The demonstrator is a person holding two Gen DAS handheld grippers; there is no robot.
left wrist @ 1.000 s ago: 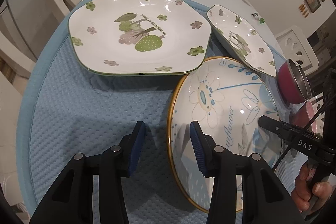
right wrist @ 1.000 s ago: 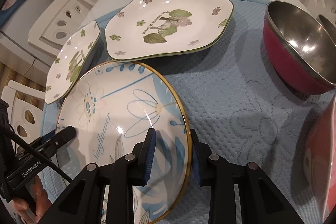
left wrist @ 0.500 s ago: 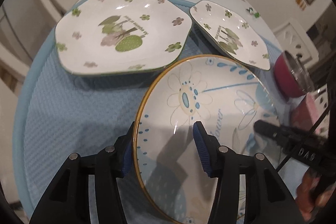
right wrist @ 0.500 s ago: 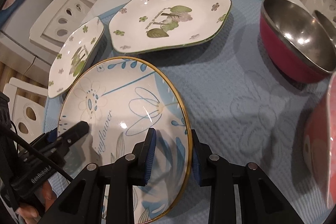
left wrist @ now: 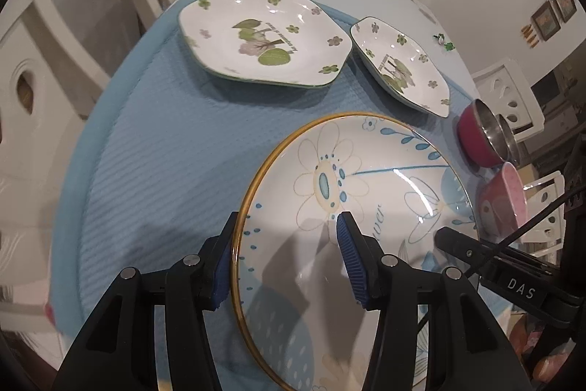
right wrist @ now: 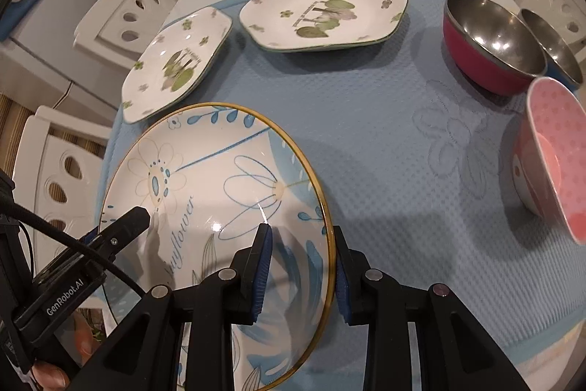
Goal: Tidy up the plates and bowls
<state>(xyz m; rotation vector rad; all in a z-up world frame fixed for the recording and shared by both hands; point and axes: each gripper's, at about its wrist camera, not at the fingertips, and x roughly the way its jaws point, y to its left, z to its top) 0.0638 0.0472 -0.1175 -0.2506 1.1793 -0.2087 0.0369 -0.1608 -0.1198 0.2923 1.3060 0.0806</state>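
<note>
Straddling rim of round flower plate [left wrist: 366, 207], left claw [left wrist: 285, 261]: jaws apart, one pad under, one above. Hex plates lg [left wrist: 263, 35] & sm [left wrist: 399, 66] beyond, on blue mat [left wrist: 154, 152].
R view: right claw [right wrist: 302, 266] astride plate's opp. rim [right wrist: 219, 200], gap at the inner pad; red bowl [right wrist: 490, 39], pink bowl [right wrist: 553, 156] to right.

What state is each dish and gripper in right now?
Round plate: tilted, its rim between both grippers' fingers.
Big hexagonal plate: flat on mat.
Small hexagonal plate: flat on mat.
Red bowl: upright, empty.
Pink bowl: tilted.
Left gripper: straddling the rim.
Right gripper: straddling the rim.
</note>
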